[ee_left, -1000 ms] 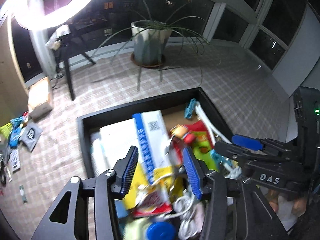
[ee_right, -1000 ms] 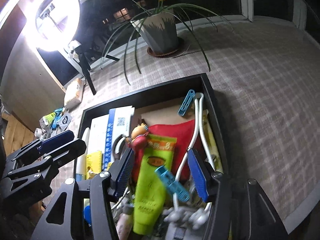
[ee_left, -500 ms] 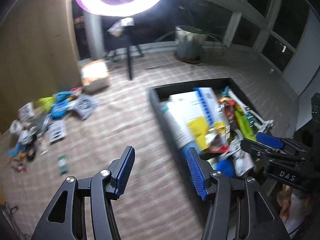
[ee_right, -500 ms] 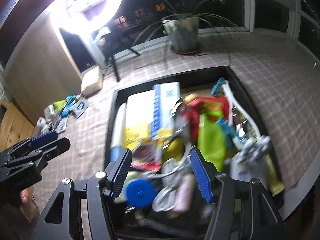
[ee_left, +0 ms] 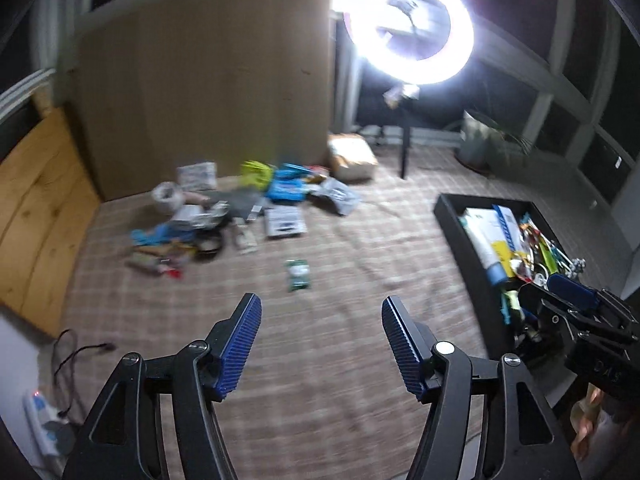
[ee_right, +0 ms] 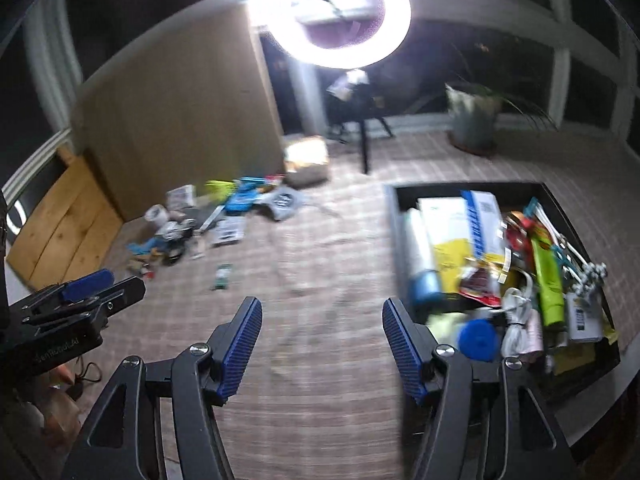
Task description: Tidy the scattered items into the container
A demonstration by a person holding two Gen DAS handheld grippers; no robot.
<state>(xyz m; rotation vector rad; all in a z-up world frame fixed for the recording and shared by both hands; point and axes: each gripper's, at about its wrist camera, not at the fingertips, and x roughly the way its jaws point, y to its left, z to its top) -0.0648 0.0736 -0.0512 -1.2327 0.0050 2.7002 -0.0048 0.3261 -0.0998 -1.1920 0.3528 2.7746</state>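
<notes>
A black tray (ee_left: 448, 216) (ee_right: 394, 216) on the checked carpet is packed with boxes, tubes and cables. A heap of scattered packets (ee_left: 240, 204) (ee_right: 208, 216) lies farther off by the wooden board, and one small green packet (ee_left: 298, 274) (ee_right: 223, 274) lies alone nearer me. My left gripper (ee_left: 320, 340) hangs over bare carpet, its jaws opening with nothing between them. My right gripper (ee_right: 322, 340) is beside the tray's left wall, its jaws also opening and empty. Each gripper shows at the edge of the other's view: right gripper (ee_left: 576, 308), left gripper (ee_right: 80, 296).
A bright ring light (ee_left: 408, 24) on a tripod stands at the back, with a cardboard parcel (ee_left: 352, 156) at its foot and a potted plant (ee_right: 474, 120) to the right. A power strip with cables (ee_left: 44, 424) lies at the near left.
Both grippers have swung left away from above the tray, out over open carpet, so the scattered heap has come into view. Both pairs of jaws stand wider apart.
</notes>
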